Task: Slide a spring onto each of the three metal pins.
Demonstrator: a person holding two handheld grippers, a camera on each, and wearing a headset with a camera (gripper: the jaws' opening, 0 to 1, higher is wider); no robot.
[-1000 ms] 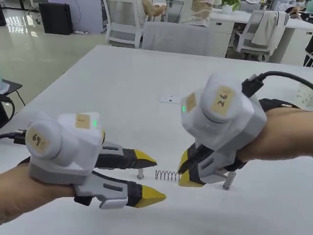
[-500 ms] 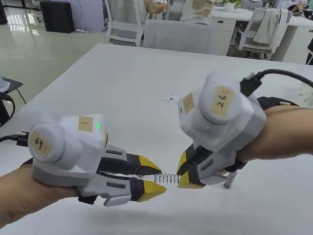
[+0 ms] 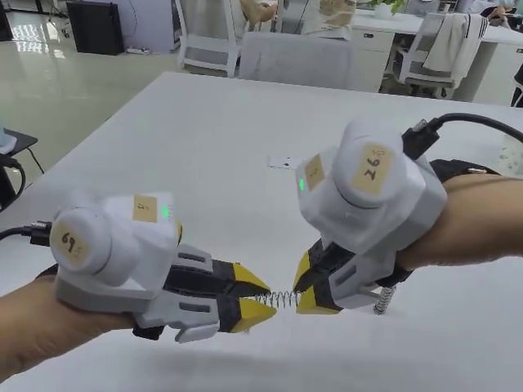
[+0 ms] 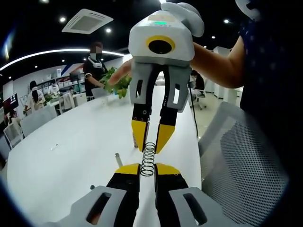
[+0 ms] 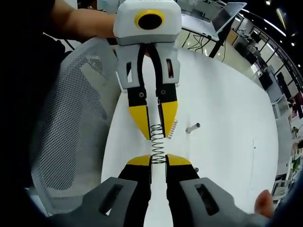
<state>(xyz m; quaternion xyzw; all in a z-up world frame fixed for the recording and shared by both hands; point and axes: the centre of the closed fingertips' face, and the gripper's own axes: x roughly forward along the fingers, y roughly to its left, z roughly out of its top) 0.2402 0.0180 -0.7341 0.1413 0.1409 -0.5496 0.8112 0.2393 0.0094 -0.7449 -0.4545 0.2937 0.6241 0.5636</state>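
Head view: left hand-held gripper (image 3: 258, 302), right hand-held gripper (image 3: 305, 296) pinch coiled spring (image 3: 283, 299).

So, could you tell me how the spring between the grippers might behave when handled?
The spring looks thin-wired and open-coiled, so probably light and bendy. Gripped at its ends by the left gripper and right gripper, it might bow or flick free. Released, it would likely roll.
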